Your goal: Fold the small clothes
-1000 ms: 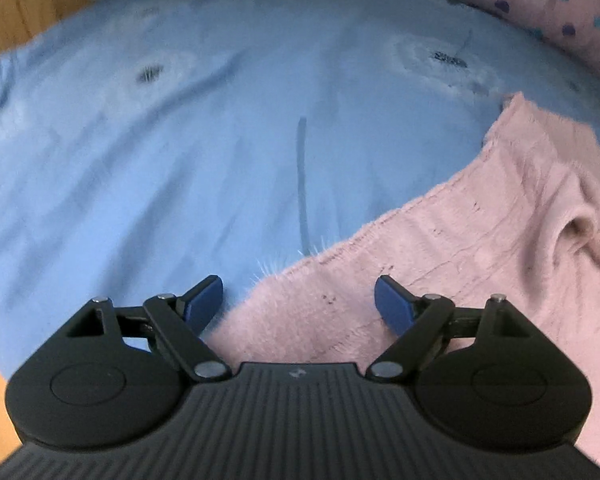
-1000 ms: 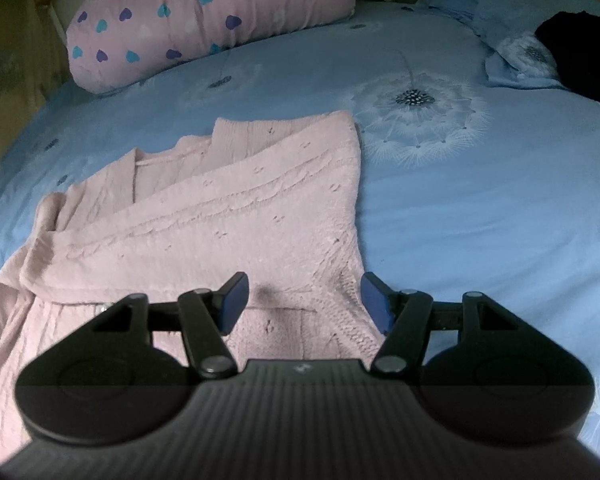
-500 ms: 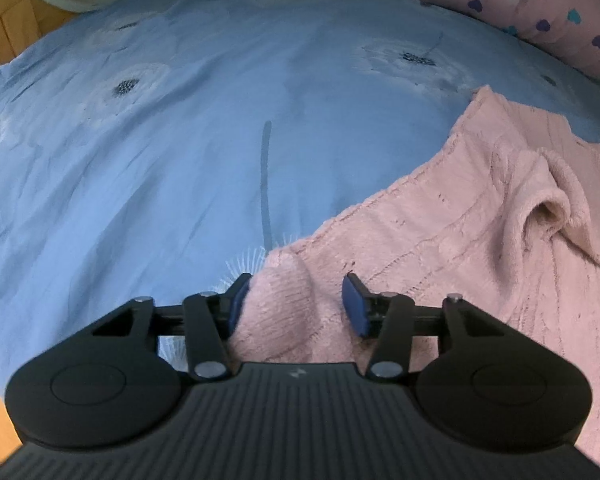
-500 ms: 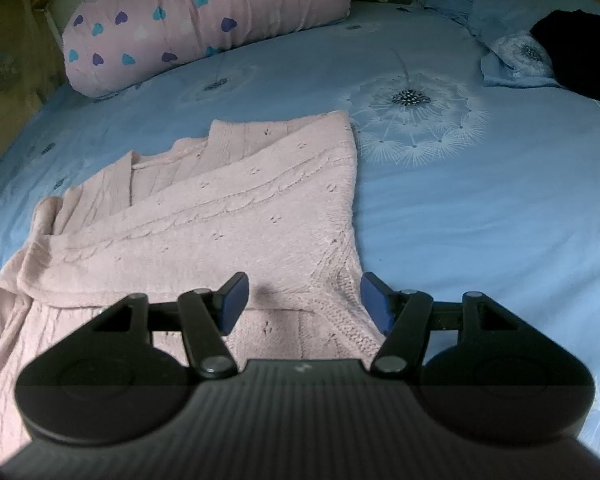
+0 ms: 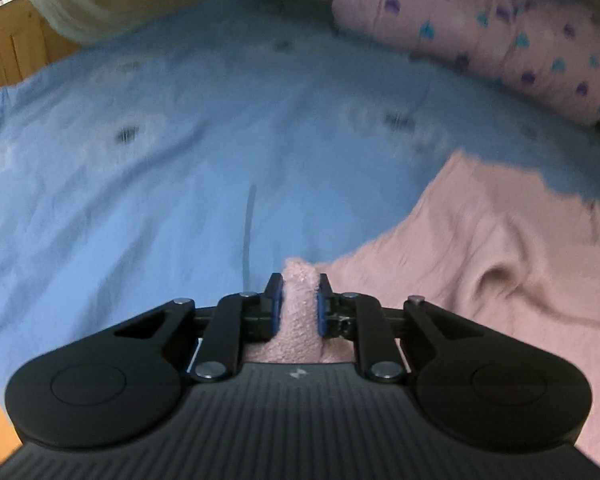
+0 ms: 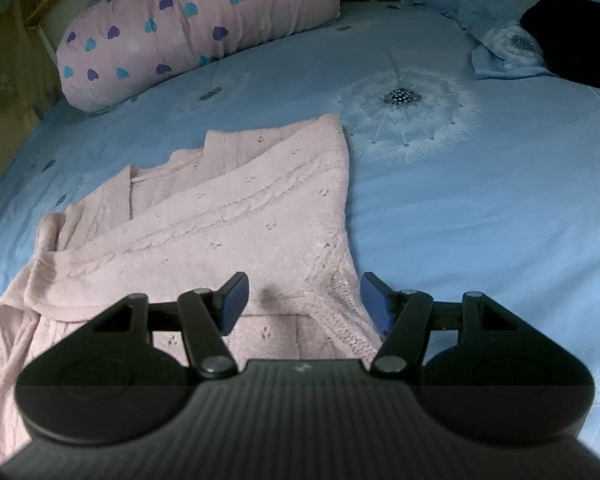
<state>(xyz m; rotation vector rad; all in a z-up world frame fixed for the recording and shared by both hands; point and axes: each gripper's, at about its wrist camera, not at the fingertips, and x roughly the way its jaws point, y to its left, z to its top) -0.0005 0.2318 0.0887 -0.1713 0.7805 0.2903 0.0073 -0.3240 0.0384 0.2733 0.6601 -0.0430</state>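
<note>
A pink knitted sweater lies on the blue bed sheet, with one sleeve folded across its body. My left gripper is shut on a corner of the pink sweater and holds a bunched ridge of knit between its blue pads. The left wrist view is blurred by motion. My right gripper is open and empty, hovering just above the sweater's near right edge, its jaws wide apart on either side of that edge.
A pink pillow with blue and purple hearts lies at the head of the bed, also in the left wrist view. A black garment rests on a blue pillow at far right. Wooden panelling borders the bed's left.
My left gripper closed from wide open onto the sweater's corner and has lifted it, tilting the view up. My right gripper has stayed open and almost still.
</note>
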